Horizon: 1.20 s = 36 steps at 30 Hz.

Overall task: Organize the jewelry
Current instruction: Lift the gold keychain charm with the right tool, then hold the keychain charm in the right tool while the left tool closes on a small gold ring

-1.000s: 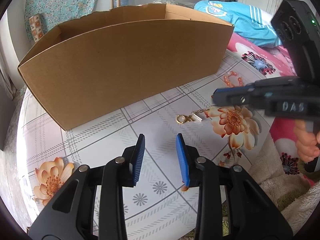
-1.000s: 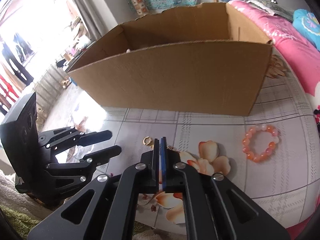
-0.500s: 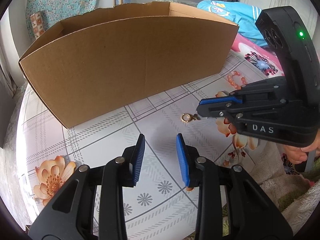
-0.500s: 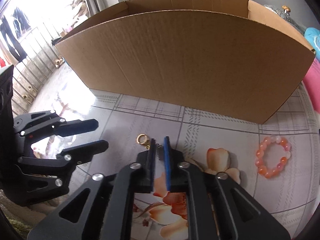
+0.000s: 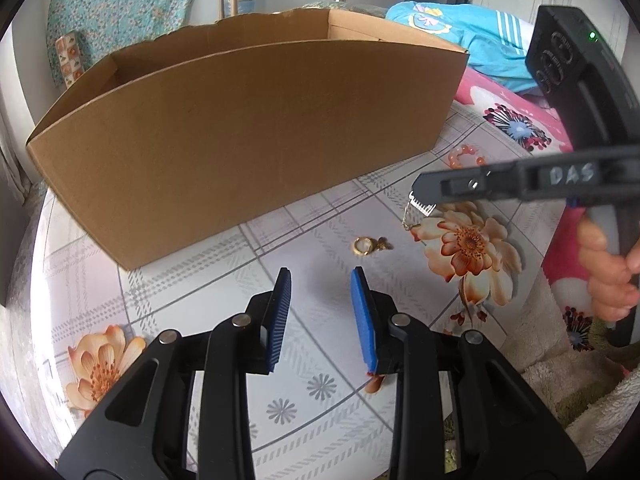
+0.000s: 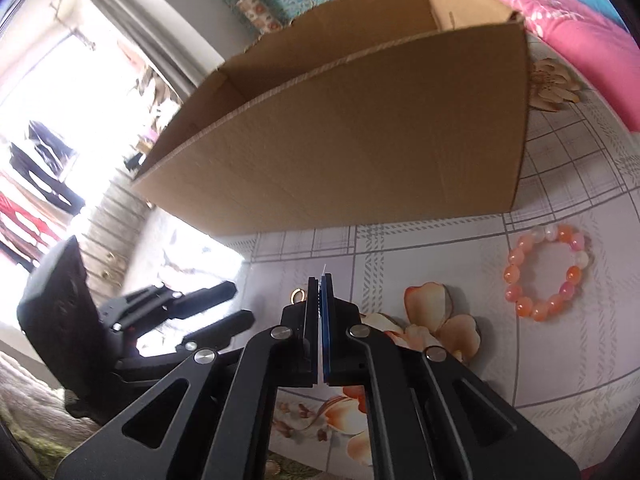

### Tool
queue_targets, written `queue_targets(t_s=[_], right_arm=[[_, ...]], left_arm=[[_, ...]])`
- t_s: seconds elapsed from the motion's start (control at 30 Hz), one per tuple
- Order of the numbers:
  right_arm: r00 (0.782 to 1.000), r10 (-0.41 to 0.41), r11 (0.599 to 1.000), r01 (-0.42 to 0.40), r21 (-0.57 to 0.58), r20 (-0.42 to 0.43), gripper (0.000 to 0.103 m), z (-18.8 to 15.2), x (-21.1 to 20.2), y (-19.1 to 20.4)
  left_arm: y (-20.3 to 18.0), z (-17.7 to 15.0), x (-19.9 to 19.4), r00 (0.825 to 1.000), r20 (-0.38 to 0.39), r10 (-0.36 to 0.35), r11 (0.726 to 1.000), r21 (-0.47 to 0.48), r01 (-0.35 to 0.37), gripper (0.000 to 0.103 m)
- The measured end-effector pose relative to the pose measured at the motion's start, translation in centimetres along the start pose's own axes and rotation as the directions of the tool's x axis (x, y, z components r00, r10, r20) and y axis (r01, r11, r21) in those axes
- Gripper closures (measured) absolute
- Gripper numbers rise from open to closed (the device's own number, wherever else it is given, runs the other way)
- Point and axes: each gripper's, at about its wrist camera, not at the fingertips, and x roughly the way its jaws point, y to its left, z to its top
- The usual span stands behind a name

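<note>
A small silver charm [image 5: 421,205] with a short chain hangs just above the flowered tablecloth, and my right gripper [image 5: 418,189] is shut on it. In the right wrist view only a silver sliver [image 6: 324,269] shows past the right gripper [image 6: 320,282]. A gold ring [image 5: 362,246] [image 6: 297,295] lies on the cloth just below and left of the charm. My left gripper [image 5: 320,312] hovers near the ring; its jaws are closing with nothing between them. An orange bead bracelet [image 6: 548,272] [image 5: 464,156] lies to the right. The open cardboard box [image 5: 248,136] [image 6: 340,140] stands behind.
The tablecloth [image 5: 200,280] covers a table with its edge near my left gripper [image 6: 224,304]. A pink flowered blanket [image 5: 516,128] and blue clothing [image 5: 460,36] lie at the right. A person's hand [image 5: 608,272] grips the right tool's handle.
The right gripper has closed on the silver charm and raised it off the cloth, rolling as it rose. The gold ring stays on the cloth. The left gripper stayed put.
</note>
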Motion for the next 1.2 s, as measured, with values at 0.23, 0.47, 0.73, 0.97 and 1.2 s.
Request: queue_targets(t_s=[0.23, 0.47, 0.73, 0.97, 1.2], right_arm=[[0.999, 0.038, 0.999, -0.04, 0.036, 0.037, 0.102, -0.5, -1.6, -1.1], [0.997, 0.06, 0.997, -0.062, 0.042, 0.048, 0.102, -1.6, -2.4, -1.7], [0.996, 0.075, 0.996, -0.077, 0.047, 0.048, 0.102, -1.6, -2.2, -1.8], [0.995, 0.081, 0.995, -0.084, 0.051, 0.054, 0.102, -1.4, -2.0, -1.5], [0.995, 0.075, 0.996, -0.077, 0.035, 0.069, 0.102, -1.7, -2.7, -0.9]], left_arm=[[-1.5, 1.1, 0.9, 1.0, -0.002, 0.001, 0.997, 0.083, -0.001, 0.082], [-2.5, 1.6, 2.5, 0.999, -0.051, 0.007, 0.986, 0.168, 0.002, 0.083], [-2.8, 2.3, 3.1, 0.998, -0.063, -0.017, 0.978, 0.204, 0.03, 0.093], [-2.7, 2.3, 3.0, 0.998, -0.059, -0.023, 0.978, 0.207, 0.035, 0.093], [-2.5, 2.4, 2.3, 0.998, -0.053, -0.03, 0.981, 0.188, 0.039, 0.103]])
